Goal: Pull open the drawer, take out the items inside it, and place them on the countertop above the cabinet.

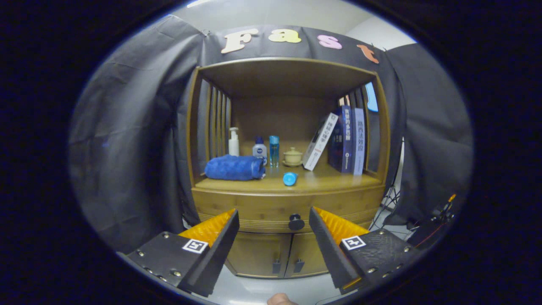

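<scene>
A wooden cabinet stands ahead of me. Its drawer (262, 209) is closed, with a dark round knob (296, 222) on its front, seen between my two fingers and well beyond them. My gripper (273, 218) is open, holds nothing and is some way off from the cabinet. The countertop (334, 180) above the drawer carries a rolled blue towel (235, 167) on the left and a small blue cap-like object (290, 178) near the front edge. What lies inside the drawer is hidden.
At the back of the countertop stand a white pump bottle (233, 142), a small white bottle (259, 149), a slim blue bottle (274, 151) and a small lidded cup (292, 156). Books (345, 140) lean at the right. Two lower doors (275, 254) sit under the drawer.
</scene>
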{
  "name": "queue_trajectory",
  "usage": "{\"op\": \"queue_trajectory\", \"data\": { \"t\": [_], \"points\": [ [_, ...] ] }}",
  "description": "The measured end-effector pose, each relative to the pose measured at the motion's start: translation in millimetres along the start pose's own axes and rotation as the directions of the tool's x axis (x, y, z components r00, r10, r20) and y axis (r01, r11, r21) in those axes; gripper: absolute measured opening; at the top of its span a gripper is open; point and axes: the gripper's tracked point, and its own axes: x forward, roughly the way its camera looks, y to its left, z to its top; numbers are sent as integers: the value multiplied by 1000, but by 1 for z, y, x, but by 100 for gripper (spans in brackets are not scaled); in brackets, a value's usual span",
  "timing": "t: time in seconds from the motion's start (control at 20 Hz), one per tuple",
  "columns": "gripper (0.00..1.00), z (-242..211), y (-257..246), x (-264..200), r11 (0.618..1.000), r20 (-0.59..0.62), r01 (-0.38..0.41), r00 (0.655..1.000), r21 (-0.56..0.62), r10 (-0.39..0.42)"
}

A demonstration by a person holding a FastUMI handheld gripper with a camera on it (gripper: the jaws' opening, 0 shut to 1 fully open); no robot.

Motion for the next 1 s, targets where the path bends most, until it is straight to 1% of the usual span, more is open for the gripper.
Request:
{"op": "queue_trajectory", "data": {
  "t": [0.15,0.25,0.55,0.7,0.85,1.0],
  "points": [
    [99,43,7,-29,1000,44,-24,999,-11,24],
    [99,69,7,-47,1000,73,-26,997,-14,26],
    [99,123,-5,-97,1000,111,-4,994,27,1],
    [99,142,-11,-120,998,130,2,992,63,-10],
    [99,151,-11,-139,997,150,-16,989,82,3],
    [99,154,-4,-152,994,162,-50,986,101,34]
  ]
}}
